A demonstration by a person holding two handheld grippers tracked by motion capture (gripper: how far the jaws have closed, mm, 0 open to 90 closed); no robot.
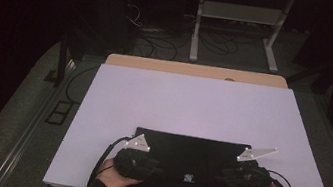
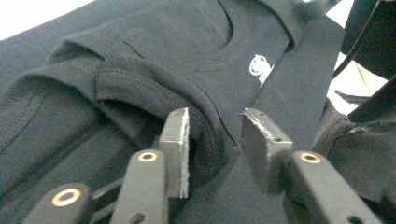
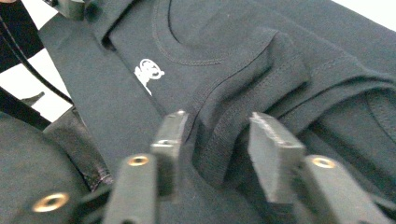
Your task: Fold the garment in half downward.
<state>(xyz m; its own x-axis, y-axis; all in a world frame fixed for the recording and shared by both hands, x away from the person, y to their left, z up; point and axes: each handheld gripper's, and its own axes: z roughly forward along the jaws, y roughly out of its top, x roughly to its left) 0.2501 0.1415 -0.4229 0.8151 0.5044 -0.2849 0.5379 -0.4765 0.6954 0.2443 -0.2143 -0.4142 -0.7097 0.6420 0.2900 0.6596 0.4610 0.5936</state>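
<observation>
We fold a black T-shirt (image 1: 189,160) at the bench's (image 1: 193,103) six o'clock edge.
It lies flat so its shoulders can be gripped together: left gripper (image 2: 215,135) at nine o'clock, right gripper (image 3: 215,135) at three, each with fingers parted around a bunched fold, apparently not pinching it.

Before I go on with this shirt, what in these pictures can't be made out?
- White logo on the black T-shirt: too small and blurred to read, all views.
- Shirt's near edge, high view: lost in the dark between the left hand-held gripper and the right hand-held gripper.
- Folded hem, right gripper view: whether the fingers touch it is unclear.
</observation>
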